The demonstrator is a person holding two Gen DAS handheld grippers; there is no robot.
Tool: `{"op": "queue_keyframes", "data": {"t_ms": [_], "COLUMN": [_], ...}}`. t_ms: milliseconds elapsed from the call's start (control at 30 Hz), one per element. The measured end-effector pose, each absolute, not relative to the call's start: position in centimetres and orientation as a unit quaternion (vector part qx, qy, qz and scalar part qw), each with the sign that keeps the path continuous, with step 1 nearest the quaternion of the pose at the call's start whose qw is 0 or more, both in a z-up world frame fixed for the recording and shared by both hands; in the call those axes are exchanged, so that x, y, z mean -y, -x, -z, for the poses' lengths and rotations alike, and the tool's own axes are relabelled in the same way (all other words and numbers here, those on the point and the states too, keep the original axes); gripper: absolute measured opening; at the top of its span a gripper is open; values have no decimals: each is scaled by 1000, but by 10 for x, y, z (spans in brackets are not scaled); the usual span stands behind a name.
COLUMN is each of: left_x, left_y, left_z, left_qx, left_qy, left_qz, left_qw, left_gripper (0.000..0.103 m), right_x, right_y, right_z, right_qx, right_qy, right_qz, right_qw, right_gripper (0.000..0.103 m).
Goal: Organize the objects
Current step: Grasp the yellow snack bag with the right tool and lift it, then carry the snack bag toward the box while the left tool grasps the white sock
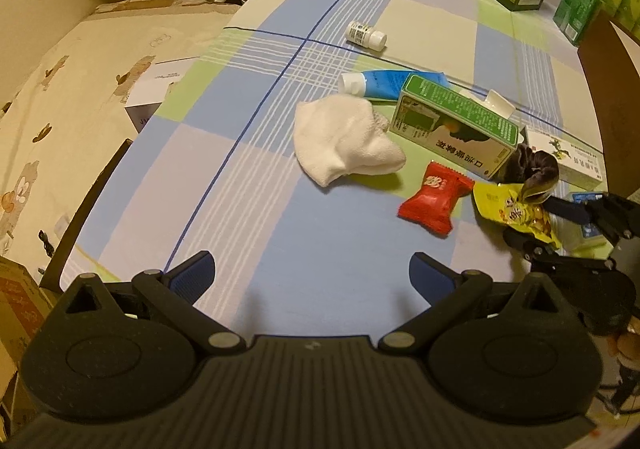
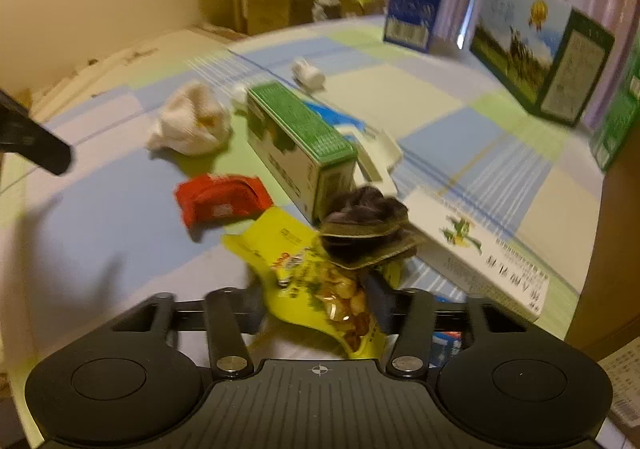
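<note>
Pinching yellow snack pkt (image 2: 320,289) w/ R tool (image 2: 316,307) | L tool (image 1: 311,281) spread wide, empty

Light: dim, warm yellow indoor cast.
Left view: sharp, edges bowed by fisheye.
Right view: smeared with motion blur.

Black hand-held gripper (image 1: 312,277), blue finger pads (image 1: 192,279), silver pivot screws, ribbed base

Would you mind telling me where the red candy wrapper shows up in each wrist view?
Left wrist: red candy wrapper lies right of centre, just below the green box.
Right wrist: red candy wrapper lies left of centre, left of the green box.
Shared landmark: the white sock.
</note>
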State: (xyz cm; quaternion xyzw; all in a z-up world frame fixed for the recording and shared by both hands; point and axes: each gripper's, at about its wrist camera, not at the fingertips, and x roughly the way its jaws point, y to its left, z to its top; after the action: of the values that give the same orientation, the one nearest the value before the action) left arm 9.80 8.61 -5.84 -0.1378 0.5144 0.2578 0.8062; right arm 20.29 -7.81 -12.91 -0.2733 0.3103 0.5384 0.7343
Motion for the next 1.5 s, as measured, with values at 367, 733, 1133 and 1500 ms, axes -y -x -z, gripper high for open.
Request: {"op": "queue_keyframes", "data": {"t_ms": [367,733,1133,1500], "left_x": [-61,-55,-105,-136], "left_y": [-106,-122,-162,-201], "left_z": [50,50,66,90], "left_qx": [-498,-492,-494,-509], "left_qy": [127,89,63,61], "left_qz": [-275,-244,-163,-128], "left_qw": [812,831,852,849], "left_gripper": [102,102,97,92], "right_x": [122,169,199,217], "right_y": [-223,-259,-245,-212], "right_z": [80,40,9,-4], "right_qx": [-333,-397,-389,-374], "right_qy": [171,27,-44,-69], "right_qz": [-561,-511,-390,-297], "right_qw": [738,762,834,876], "right_gripper": [0,0,0,0]}}
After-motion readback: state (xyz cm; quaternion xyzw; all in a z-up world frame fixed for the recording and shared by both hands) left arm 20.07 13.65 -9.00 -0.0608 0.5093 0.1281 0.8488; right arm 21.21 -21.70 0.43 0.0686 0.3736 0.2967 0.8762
